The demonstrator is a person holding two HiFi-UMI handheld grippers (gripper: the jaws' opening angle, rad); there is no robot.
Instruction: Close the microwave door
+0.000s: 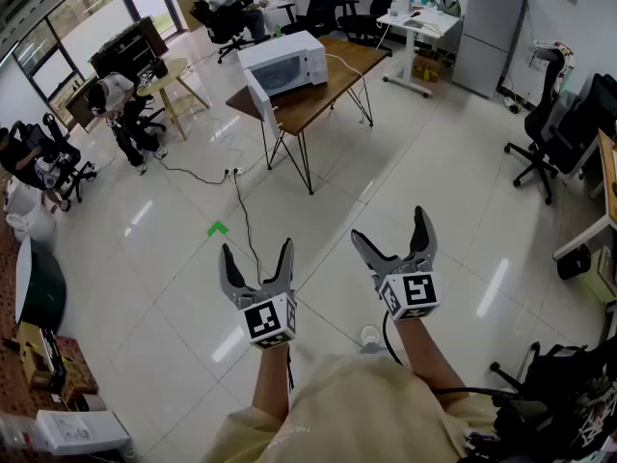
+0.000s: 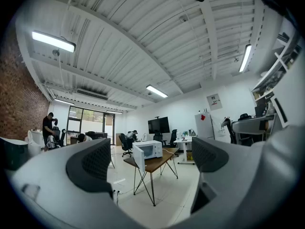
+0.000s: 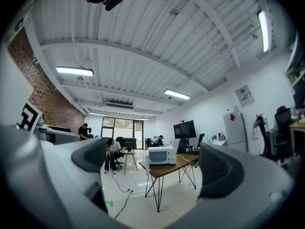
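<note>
The white box-shaped microwave (image 1: 287, 62) stands on the brown wooden table (image 1: 323, 93), well apart from the grippers. Its door (image 1: 258, 95) hangs open, so closing is not yet begun. The left gripper (image 1: 255, 251) and right gripper (image 1: 390, 228) gape wide and hold nothing.

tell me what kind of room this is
Most likely an open-plan office: rolling office chairs, a wall screen and seated people working. A microwave sits on a wooden table.
</note>
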